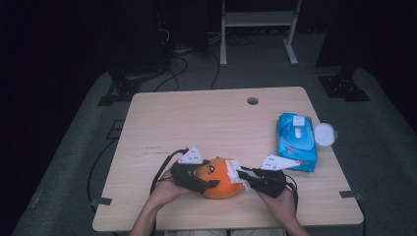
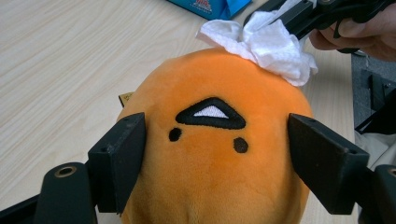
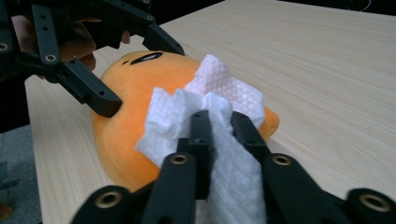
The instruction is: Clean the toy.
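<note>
Orange plush toy (image 2: 210,172) with black stitched face, white tissue (image 3: 205,107), blue wipes pack (image 1: 296,141)

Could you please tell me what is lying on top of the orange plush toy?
A crumpled white wipe lies on the plush, pinched in the right gripper. The fabric beneath the wipe is covered.

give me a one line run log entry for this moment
left gripper: jaws around orange plush toy | right gripper: shut on white wipe, pressed on plush | wipes pack: right side of table
</note>
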{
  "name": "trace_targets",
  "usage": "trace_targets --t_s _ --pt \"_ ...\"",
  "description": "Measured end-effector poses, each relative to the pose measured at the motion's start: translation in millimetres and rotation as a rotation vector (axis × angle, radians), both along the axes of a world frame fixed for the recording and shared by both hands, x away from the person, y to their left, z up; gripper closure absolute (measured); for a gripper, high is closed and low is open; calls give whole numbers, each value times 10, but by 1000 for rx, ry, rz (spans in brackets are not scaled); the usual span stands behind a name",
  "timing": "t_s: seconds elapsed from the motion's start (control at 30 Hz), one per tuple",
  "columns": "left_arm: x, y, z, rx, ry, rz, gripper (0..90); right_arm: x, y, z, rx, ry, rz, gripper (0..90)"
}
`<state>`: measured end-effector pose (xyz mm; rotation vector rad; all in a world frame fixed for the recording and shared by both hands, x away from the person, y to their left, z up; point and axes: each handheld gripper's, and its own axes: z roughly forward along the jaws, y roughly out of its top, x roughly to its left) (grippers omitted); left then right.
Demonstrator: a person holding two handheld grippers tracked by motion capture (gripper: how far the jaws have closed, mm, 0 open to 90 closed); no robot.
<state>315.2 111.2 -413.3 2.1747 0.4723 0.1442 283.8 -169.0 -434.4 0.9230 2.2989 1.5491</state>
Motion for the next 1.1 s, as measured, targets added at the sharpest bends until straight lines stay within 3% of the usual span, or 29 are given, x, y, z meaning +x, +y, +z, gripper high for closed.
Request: trace_targets --t_s 0.2,0.4,0.47,0.6,0.7,0.8,0.9,1.0,1.1 --pt "-8 -5 9 13 -10 -7 219 -22 -71 78 43 -8 24 679" --pt "-31 -28 3 16 -17 -29 236 -31 31 38 45 16 107 564" --pt "-50 -45 -1 22 -31 -49 260 -42 81 22 23 13 115 554" --pt "-59 -56 0 31 -37 -58 269 -46 140 -38 -19 -13 98 650" --pt "-26 -30 14 16 -10 -23 208 2 43 -55 15 13 87 755" --pt "-1 -28 9 18 7 -8 172 41 -43 -65 4 23 38 777" --pt "-54 -71 -5 38 -52 -46 266 20 -9 -39 21 31 32 785" --pt "-108 -131 -2 34 -85 -76 296 -60 117 57 40 -15 83 785" --pt "-89 -103 27 28 -68 -59 247 -64 141 58 20 -30 81 787"
